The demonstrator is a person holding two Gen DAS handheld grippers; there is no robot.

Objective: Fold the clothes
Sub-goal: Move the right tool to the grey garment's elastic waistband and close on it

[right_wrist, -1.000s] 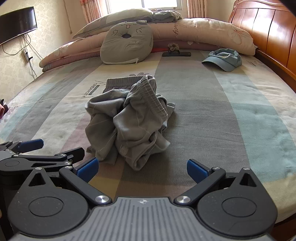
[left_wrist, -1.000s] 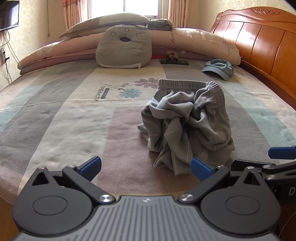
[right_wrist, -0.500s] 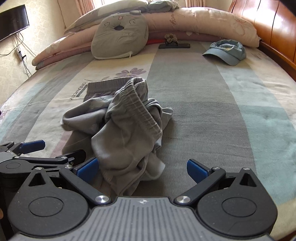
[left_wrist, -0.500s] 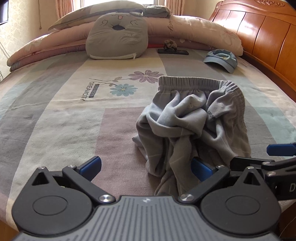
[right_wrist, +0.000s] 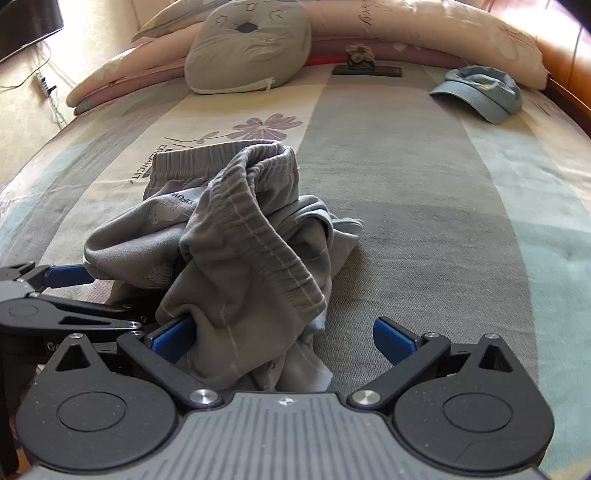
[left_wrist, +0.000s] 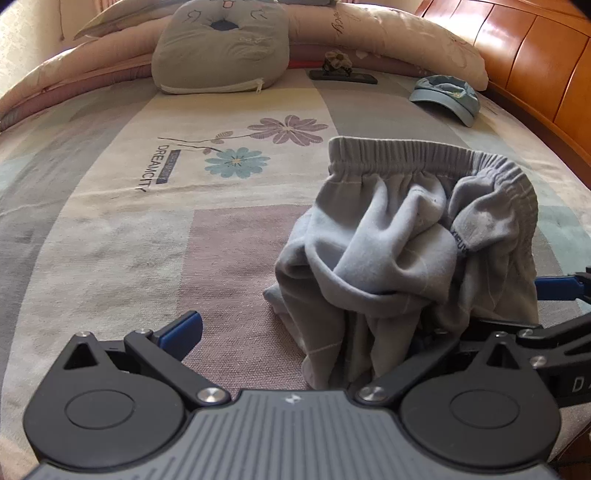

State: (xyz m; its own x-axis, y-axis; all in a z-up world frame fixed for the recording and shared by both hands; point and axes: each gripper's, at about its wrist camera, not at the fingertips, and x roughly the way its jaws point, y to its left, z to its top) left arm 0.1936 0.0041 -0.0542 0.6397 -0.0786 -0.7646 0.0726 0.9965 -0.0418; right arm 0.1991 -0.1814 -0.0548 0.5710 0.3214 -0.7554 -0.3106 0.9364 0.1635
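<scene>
A crumpled pair of grey shorts (left_wrist: 406, 240) with an elastic waistband lies in a heap on the patterned bedspread (left_wrist: 147, 229); it also shows in the right wrist view (right_wrist: 236, 258). My left gripper (left_wrist: 303, 332) is open, and the near end of the heap lies between its fingers and hides the right fingertip. My right gripper (right_wrist: 284, 336) is open around the near end of the heap, its left fingertip (right_wrist: 173, 334) touching cloth. The left gripper (right_wrist: 66, 295) shows at the left of the right wrist view.
A grey cushion (left_wrist: 221, 48) and rolled quilts (left_wrist: 388, 33) lie at the far end. A blue cap (left_wrist: 447, 96) and a dark flat object (left_wrist: 343, 75) rest on the bed. A wooden headboard (left_wrist: 535, 70) runs along the right.
Both grippers have moved forward and down to the shorts. The near end of the heap now lies between the fingers of each. Both stay open.
</scene>
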